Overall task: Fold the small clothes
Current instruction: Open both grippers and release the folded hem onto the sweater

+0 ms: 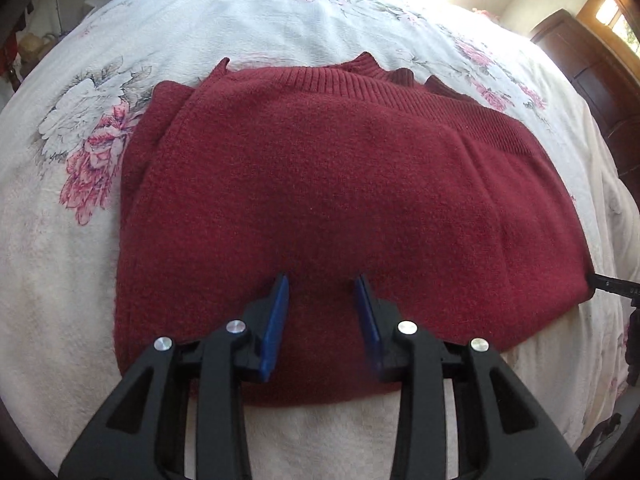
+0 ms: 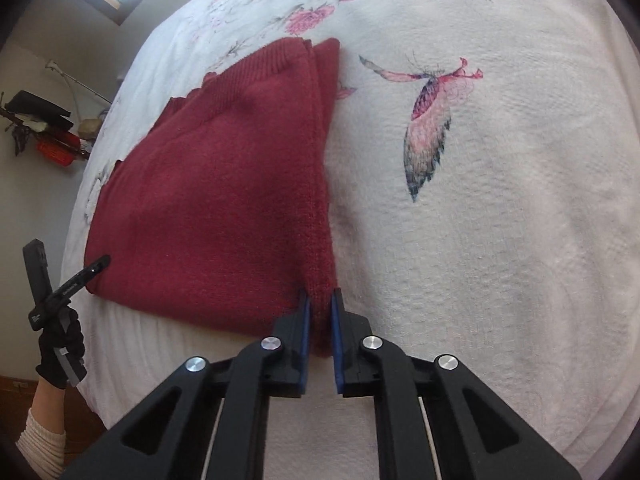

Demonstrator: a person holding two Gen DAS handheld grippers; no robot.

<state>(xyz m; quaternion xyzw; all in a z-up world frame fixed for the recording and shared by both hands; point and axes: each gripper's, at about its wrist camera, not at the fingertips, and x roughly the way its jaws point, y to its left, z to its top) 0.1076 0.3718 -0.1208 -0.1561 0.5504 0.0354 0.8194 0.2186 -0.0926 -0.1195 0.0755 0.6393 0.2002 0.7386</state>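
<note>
A dark red knitted sweater [image 1: 320, 184] lies folded into a rough rectangle on the bed, its ribbed hem toward the far side. My left gripper [image 1: 322, 284] is open over the sweater's near edge, with nothing between its blue pads. In the right wrist view the same sweater [image 2: 224, 200] runs away to the left. My right gripper [image 2: 320, 300] is shut on the sweater's near right corner, with red knit pinched between the pads. The left gripper [image 2: 94, 266] also shows there at the sweater's near left corner, held by a black-gloved hand [image 2: 60, 352].
The bed wears a white cover [image 2: 500, 240] printed with pink flowers and a butterfly [image 2: 432, 120]. Dark wooden furniture [image 1: 592, 76] stands beyond the bed's right side. A cluttered shelf [image 2: 44, 128] hangs on the wall to the left.
</note>
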